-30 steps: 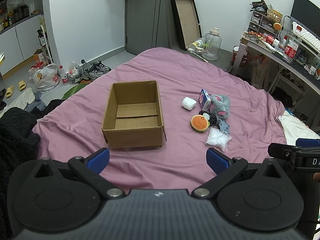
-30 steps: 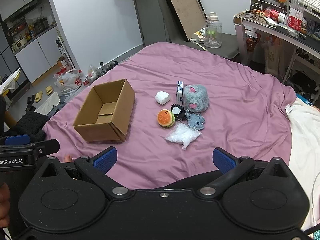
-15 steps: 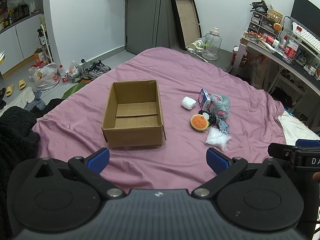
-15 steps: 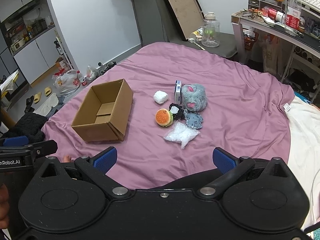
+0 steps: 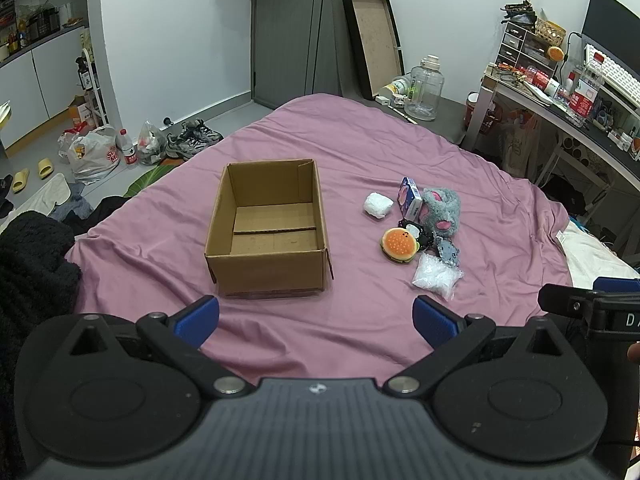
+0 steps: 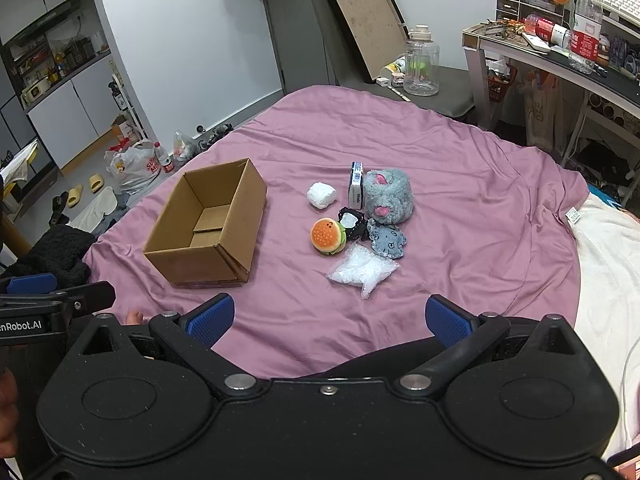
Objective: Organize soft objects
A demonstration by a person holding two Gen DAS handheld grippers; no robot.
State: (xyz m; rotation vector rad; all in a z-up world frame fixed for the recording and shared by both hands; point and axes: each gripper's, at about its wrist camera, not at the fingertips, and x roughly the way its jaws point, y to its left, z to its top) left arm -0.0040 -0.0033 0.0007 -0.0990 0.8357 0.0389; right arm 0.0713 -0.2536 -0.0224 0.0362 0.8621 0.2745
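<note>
Grippers poised at the near edge of the bed: the left gripper (image 5: 316,316) and right gripper (image 6: 330,318) both hang with jaws spread wide and nothing between them, held back from the work, seemingly to choose a first pick. Ahead on the pink bedspread (image 6: 460,184), an empty cardboard box (image 6: 208,232) sits open-topped beside the heap it looks meant to receive. Burger plush (image 6: 328,236), grey plush (image 6: 388,196), white wad (image 6: 321,195) and clear bag (image 6: 362,270) lie clustered just right of it.
</note>
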